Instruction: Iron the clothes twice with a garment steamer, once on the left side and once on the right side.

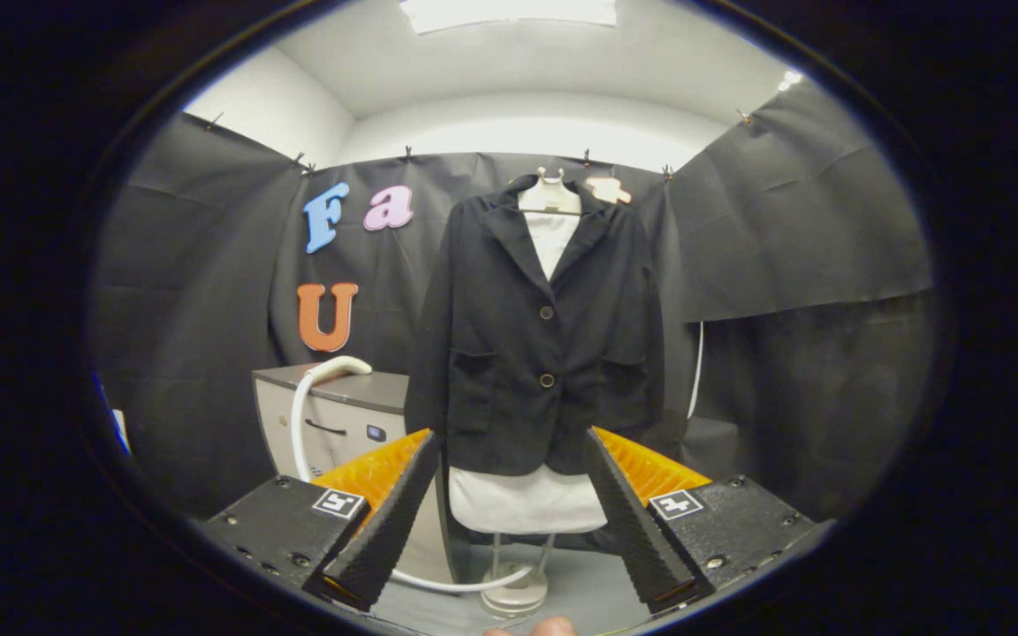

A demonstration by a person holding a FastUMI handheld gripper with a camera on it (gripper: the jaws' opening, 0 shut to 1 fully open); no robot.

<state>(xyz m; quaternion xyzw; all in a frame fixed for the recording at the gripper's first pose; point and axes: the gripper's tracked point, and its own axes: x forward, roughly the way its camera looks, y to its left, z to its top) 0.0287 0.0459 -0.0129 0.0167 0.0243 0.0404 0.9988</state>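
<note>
Gripper [509, 521]: two ribbed wedge jaws spread wide; black screw-fastened housing blocks, each bearing a square black-and-white marker; orange ridged panels behind.

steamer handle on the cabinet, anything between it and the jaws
Nothing visible blocks it. The open gripper faces the black jacket; the steamer handle lies on the grey cabinet, off beyond the left finger, with open air between.

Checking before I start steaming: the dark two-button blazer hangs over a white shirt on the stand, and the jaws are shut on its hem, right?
Not quite. In the gripper view the gripper has its jaws open and empty; the dark two-button blazer hangs beyond them, over the white shirt on the stand.
</note>
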